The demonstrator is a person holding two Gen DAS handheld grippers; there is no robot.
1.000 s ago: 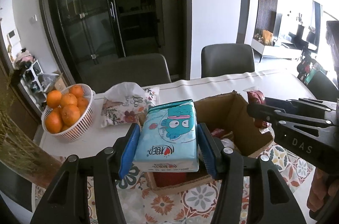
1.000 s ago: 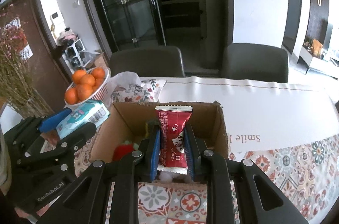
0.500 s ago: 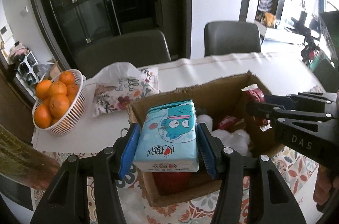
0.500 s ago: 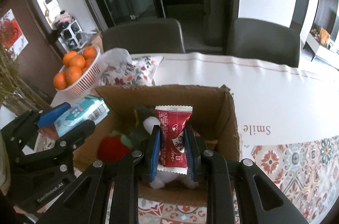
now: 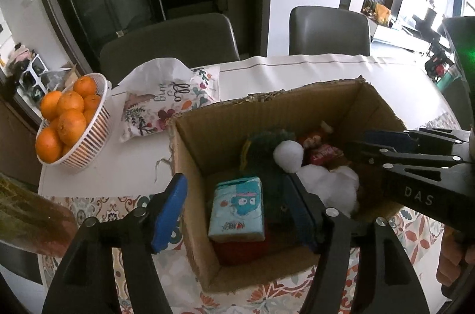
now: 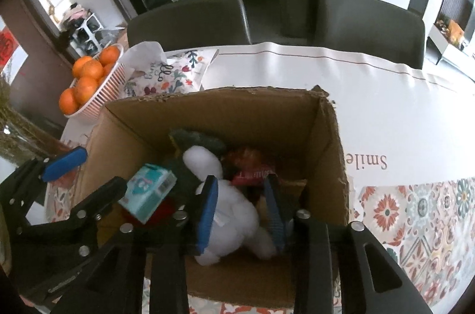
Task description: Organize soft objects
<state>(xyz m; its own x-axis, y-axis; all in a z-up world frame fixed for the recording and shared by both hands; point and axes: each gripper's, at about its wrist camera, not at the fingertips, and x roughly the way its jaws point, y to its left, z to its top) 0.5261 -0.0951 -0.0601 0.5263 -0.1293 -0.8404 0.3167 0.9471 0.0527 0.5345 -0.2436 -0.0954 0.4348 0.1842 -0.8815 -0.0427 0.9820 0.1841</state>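
Left wrist view: my left tool (image 5: 234,210) has just been opening and its blue pads now stand apart, clear of the blue tissue pack (image 5: 236,209), which lies between them down in the cardboard box (image 5: 377,103), on top of something red. My right tool (image 6: 242,213) has also just been opening; its pads are apart over the white plush toy (image 6: 234,213) in the near part of the box, and nothing is pinched between them. The red snack packet (image 6: 253,176) lies in the box just beyond that tool's tips, beside a dark green plush (image 6: 196,139) toward the far wall. The box stands on the table (image 6: 386,112), partly over a patterned mat (image 6: 415,213). Past the box on the left lie a floral cushion (image 5: 169,106) and a white basket of oranges (image 5: 86,136). Two grey chairs (image 5: 169,44) stand at the table's far edge.
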